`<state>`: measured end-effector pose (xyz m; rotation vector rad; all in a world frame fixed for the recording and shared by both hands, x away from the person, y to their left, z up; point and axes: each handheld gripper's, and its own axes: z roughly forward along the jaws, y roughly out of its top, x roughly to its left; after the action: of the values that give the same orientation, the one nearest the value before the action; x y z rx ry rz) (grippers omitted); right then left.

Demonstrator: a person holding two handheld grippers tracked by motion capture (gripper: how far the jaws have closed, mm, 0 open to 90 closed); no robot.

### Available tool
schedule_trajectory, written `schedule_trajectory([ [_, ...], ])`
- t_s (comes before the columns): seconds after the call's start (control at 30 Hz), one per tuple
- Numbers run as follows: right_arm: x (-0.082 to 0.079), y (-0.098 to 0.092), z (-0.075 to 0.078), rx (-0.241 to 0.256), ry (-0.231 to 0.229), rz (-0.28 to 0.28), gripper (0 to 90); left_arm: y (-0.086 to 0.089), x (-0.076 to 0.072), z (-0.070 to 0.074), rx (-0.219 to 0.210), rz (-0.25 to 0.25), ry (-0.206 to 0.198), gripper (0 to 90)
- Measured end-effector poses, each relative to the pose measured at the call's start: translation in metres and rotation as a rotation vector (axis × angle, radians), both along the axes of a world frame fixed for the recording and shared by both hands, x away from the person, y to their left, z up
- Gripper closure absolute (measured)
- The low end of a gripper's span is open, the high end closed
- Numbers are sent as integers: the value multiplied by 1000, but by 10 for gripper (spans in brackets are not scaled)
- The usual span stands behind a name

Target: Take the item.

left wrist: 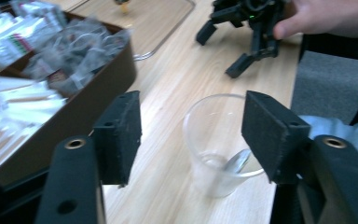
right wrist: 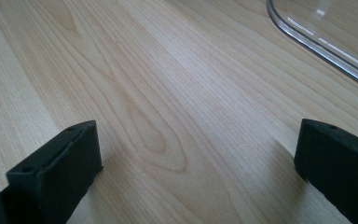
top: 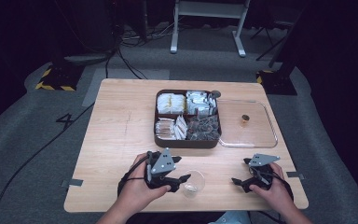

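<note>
A clear plastic cup (top: 193, 183) stands upright near the table's front edge. In the left gripper view the cup (left wrist: 216, 144) sits between my two black jaws, closer to the right one, with no grip on it. My left gripper (top: 181, 179) (left wrist: 196, 135) is open beside it. My right gripper (top: 241, 171) (right wrist: 196, 163) is open low over bare wood, nothing between its jaws. The left gripper view also catches the right gripper (left wrist: 242, 46), held by a hand beyond the cup.
A brown four-compartment box (top: 188, 143) (left wrist: 102, 93) of several wrapped packets sits mid-table. A clear lid (top: 261, 140) (right wrist: 317, 46) lies flat to its right with a small brown object (top: 245, 120) on it. Light wood table (top: 116, 135); dark floor with cables around.
</note>
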<state>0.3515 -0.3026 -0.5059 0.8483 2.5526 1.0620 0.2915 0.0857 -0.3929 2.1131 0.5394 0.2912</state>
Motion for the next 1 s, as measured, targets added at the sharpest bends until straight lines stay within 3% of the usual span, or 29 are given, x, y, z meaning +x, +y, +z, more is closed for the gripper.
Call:
schedule_trajectory([
  [0.3,1,2,0,-2,-1,-3,1,33,1,3,40,98,2,299],
  [0.43,3,3,0,-1,2,1,1,49,4,0,39,108,18,273],
  [0.57,3,4,0,-1,-1,4,1,65,7,-6,40,132,45,251],
  [0.73,4,4,0,-1,0,5,2,83,14,-18,81,195,50,252],
  [1.0,4,4,0,-1,-1,5,1,109,23,-33,89,268,60,253],
])
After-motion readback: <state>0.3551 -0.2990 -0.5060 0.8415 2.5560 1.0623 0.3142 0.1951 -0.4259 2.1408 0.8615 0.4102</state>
